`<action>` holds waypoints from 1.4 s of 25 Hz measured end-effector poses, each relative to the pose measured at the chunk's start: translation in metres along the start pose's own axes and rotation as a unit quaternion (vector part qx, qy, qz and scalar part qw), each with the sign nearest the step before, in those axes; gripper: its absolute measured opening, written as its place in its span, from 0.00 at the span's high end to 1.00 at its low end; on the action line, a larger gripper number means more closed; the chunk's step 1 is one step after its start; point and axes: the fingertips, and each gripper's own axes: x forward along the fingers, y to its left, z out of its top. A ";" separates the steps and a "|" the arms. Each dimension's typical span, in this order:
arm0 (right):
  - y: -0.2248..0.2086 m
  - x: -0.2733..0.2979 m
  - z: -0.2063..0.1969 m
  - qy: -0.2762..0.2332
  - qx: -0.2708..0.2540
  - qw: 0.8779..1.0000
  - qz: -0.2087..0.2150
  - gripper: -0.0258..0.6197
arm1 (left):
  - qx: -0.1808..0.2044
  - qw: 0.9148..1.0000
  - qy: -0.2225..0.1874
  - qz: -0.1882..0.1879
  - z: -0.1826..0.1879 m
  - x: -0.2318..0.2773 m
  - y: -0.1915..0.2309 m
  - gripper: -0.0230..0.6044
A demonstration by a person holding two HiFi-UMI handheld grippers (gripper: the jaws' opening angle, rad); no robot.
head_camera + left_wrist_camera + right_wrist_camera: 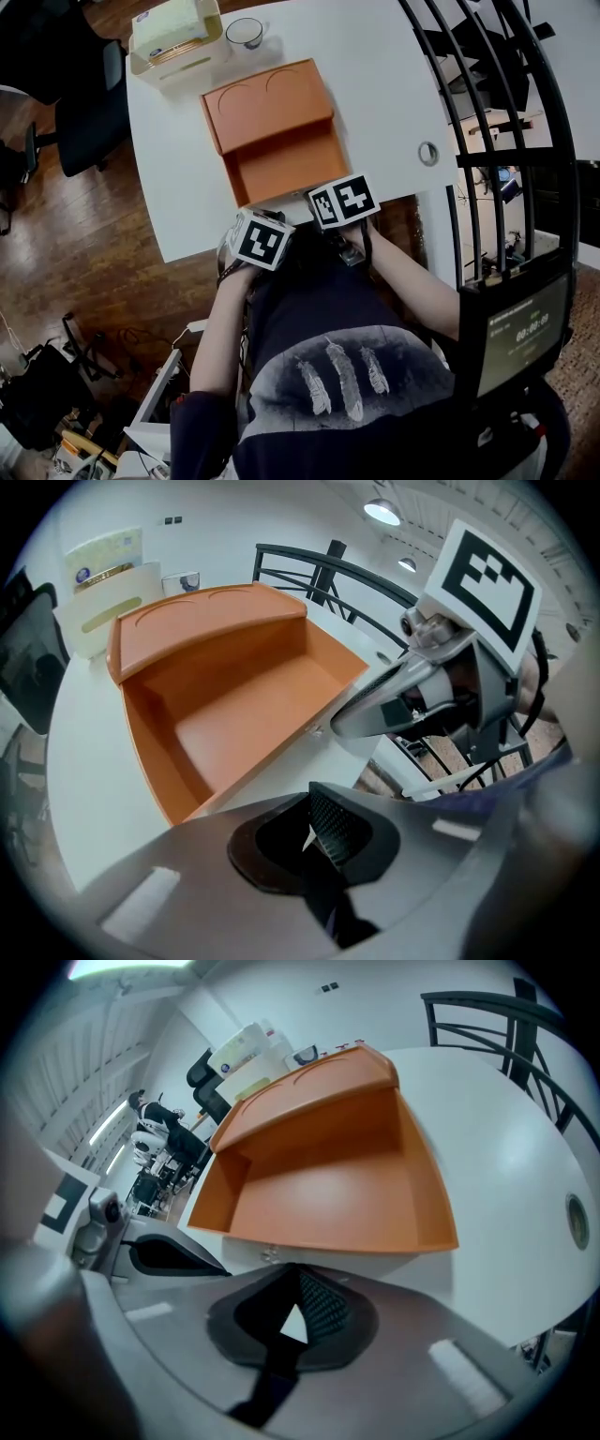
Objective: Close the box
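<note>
An orange box (286, 167) lies open on the white table (384, 84), its lid (267, 101) folded back flat on the far side. The tray is empty inside (234, 719) (319, 1180). Both grippers hover at the table's near edge, just short of the box's front wall. My left gripper (259, 236) (323, 829) is shut with nothing in it. My right gripper (342, 201) (300, 1314) is likewise shut and empty, and it stands close to the right of the left one. Neither touches the box.
A tissue box in a cream holder (174, 34) and a glass cup (246, 32) stand at the table's far edge behind the lid. A cable grommet (428, 153) sits right of the box. A black railing (497, 103) runs along the right, and a black chair (84, 112) stands at the left.
</note>
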 end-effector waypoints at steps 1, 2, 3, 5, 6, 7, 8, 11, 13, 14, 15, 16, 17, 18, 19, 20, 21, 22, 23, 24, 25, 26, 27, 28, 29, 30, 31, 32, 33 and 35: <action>-0.001 0.000 0.001 -0.001 0.001 1.000 -0.001 0.95 | -0.002 1.000 -0.003 0.007 0.001 0.001 0.003 0.94; -0.002 0.001 0.001 -0.001 0.002 1.000 -0.002 0.95 | -0.005 1.000 -0.006 0.011 0.003 0.002 0.006 0.94; -0.002 0.001 0.002 -0.002 0.002 1.000 -0.003 0.95 | -0.006 1.000 -0.008 0.015 0.004 0.003 0.008 0.94; -0.002 0.002 0.004 -0.003 0.002 1.000 -0.004 0.95 | -0.012 1.000 -0.011 0.017 0.006 0.005 0.010 0.94; -0.003 0.002 0.005 -0.003 0.001 1.000 -0.005 0.95 | -0.017 1.000 -0.013 0.012 0.007 0.006 0.009 0.94; -0.003 0.002 0.006 -0.004 0.001 1.000 -0.006 0.95 | -0.022 1.000 -0.016 0.006 0.007 0.008 0.006 0.94; -0.003 0.002 0.007 -0.004 0.000 1.000 -0.006 0.95 | -0.026 0.999 -0.020 0.004 0.007 0.009 0.003 0.94; -0.003 0.003 0.008 0.001 -0.002 1.000 -0.004 0.95 | -0.043 0.999 -0.033 0.004 0.011 0.011 0.001 0.94; -0.003 0.003 0.008 0.005 -0.003 1.000 -0.003 0.95 | -0.066 0.997 -0.043 0.002 0.013 0.011 0.002 0.94; -0.003 0.004 0.008 0.006 -0.003 1.000 -0.002 0.95 | -0.081 0.996 -0.047 0.001 0.016 0.010 0.003 0.94; -0.003 0.004 0.009 0.006 -0.004 1.000 -0.001 0.95 | -0.095 0.994 -0.054 0.002 0.018 0.009 0.005 0.94; -0.003 0.005 0.010 0.006 -0.004 1.000 0.000 0.95 | -0.108 0.992 -0.062 0.005 0.021 0.008 0.008 0.94; -0.002 0.006 0.011 0.006 -0.005 1.000 0.000 0.95 | -0.122 0.990 -0.069 0.008 0.023 0.008 0.011 0.94; -0.002 0.006 0.012 0.006 -0.006 1.000 0.001 0.95 | -0.139 0.987 -0.076 0.009 0.025 0.007 0.014 0.94; -0.002 0.006 0.014 0.005 -0.006 1.000 0.002 0.95 | -0.159 0.984 -0.084 0.010 0.027 0.006 0.017 0.94; -0.002 0.006 0.015 0.005 -0.007 1.000 0.004 0.95 | -0.179 0.979 -0.091 0.010 0.030 0.004 0.021 0.94; -0.003 0.006 0.016 0.004 -0.007 1.000 0.004 0.95 | -0.197 0.976 -0.097 0.012 0.033 0.002 0.024 0.94; -0.003 0.006 0.018 0.003 -0.008 1.000 0.005 0.95 | -0.207 0.973 -0.100 0.015 0.036 0.000 0.026 0.94; -0.003 0.006 0.019 0.003 -0.008 1.000 0.005 0.95 | -0.210 0.972 -0.101 0.018 0.038 -0.001 0.027 0.94; -0.003 0.007 0.021 0.003 -0.008 1.000 0.006 0.95 | -0.210 0.972 -0.101 0.021 0.039 -0.001 0.029 0.94; -0.004 0.010 0.024 0.003 -0.008 1.000 0.008 0.95 | -0.210 0.972 -0.101 0.022 0.040 0.001 0.032 0.94; -0.005 0.014 0.028 0.004 -0.008 1.000 0.009 0.95 | -0.212 0.972 -0.101 0.022 0.041 0.005 0.037 0.94; -0.007 0.019 0.033 0.005 -0.008 1.000 0.010 0.95 | -0.214 0.971 -0.100 0.022 0.043 0.010 0.043 0.94; -0.008 0.023 0.037 0.005 -0.008 1.000 0.011 0.95 | -0.216 0.971 -0.100 0.021 0.045 0.013 0.048 0.94; -0.009 0.025 0.040 0.005 -0.009 1.000 0.012 0.95 | -0.218 0.971 -0.100 0.020 0.047 0.014 0.051 0.94; -0.008 0.026 0.042 0.005 -0.009 1.000 0.012 0.95 | -0.219 0.970 -0.101 0.020 0.048 0.013 0.053 0.94; -0.008 0.025 0.043 0.005 -0.009 1.000 0.013 0.95 | -0.219 0.970 -0.101 0.019 0.049 0.011 0.052 0.94; -0.007 0.023 0.042 0.005 -0.009 1.000 0.014 0.95 | -0.219 0.970 -0.100 0.018 0.049 0.010 0.051 0.94; -0.006 0.021 0.040 0.006 -0.009 1.000 0.015 0.95 | -0.220 0.970 -0.101 0.016 0.048 0.009 0.049 0.94; -0.006 0.022 0.039 0.007 -0.009 1.000 0.015 0.95 | -0.223 0.970 -0.102 0.013 0.048 0.009 0.048 0.94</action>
